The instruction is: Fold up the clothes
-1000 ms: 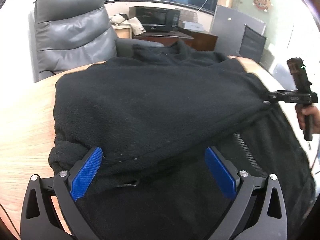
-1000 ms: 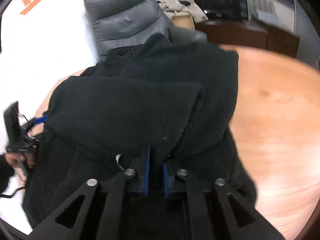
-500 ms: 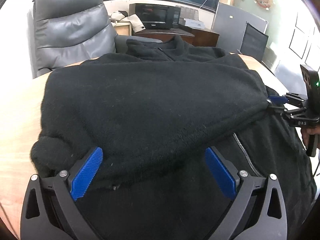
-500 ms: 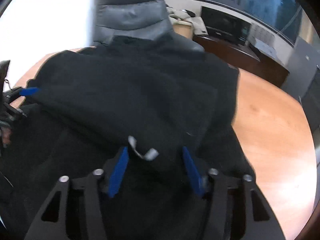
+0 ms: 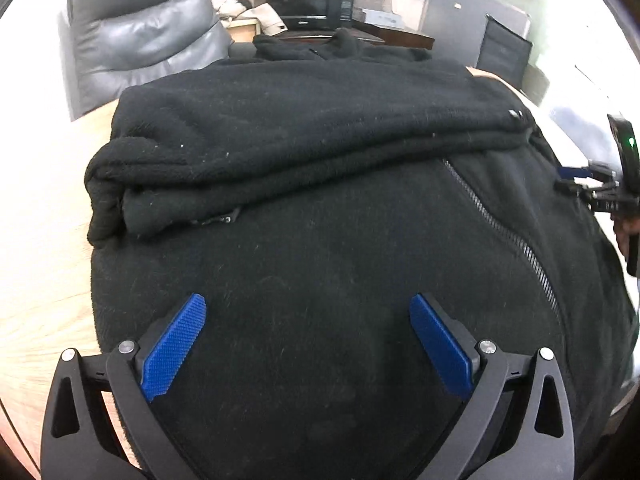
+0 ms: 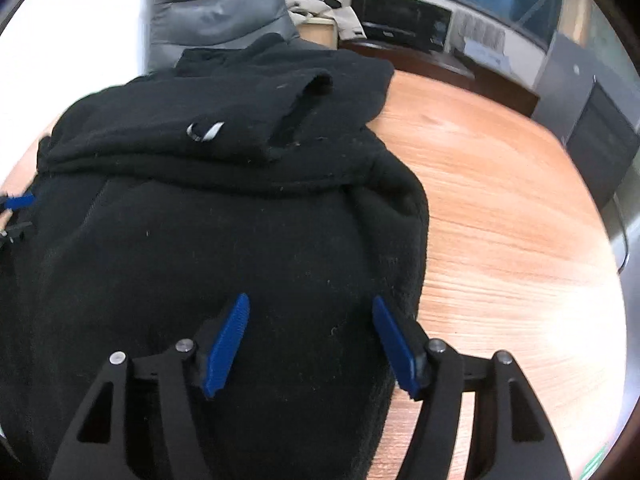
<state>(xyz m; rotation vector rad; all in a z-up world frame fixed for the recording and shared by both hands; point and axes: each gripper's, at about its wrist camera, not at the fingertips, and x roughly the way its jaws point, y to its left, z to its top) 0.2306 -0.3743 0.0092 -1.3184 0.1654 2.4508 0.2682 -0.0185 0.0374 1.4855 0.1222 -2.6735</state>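
A black fleece jacket (image 5: pixel 320 208) with a zipper (image 5: pixel 500 224) lies on the wooden table (image 5: pixel 36 216). Its far part is folded back on itself, forming a thick layer (image 5: pixel 304 120) across the jacket's upper half. My left gripper (image 5: pixel 307 332) hovers open over the near, unfolded part, nothing between its blue pads. In the right wrist view the same jacket (image 6: pixel 208 240) fills the left half, with a small white loop (image 6: pixel 204 131) on the folded layer (image 6: pixel 224 120). My right gripper (image 6: pixel 310 340) is open above the jacket near its right edge.
A grey leather chair (image 5: pixel 140 36) stands beyond the table's far edge, also visible as the chair (image 6: pixel 216 12) in the right view. Bare wooden table (image 6: pixel 500 208) extends right of the jacket. A dark cabinet with a microwave (image 5: pixel 316 4) is at the back.
Both grippers let go of the folded edge and pulled back toward me. The right gripper went from shut on the fleece to open. The folded layer now rests flat on the jacket.
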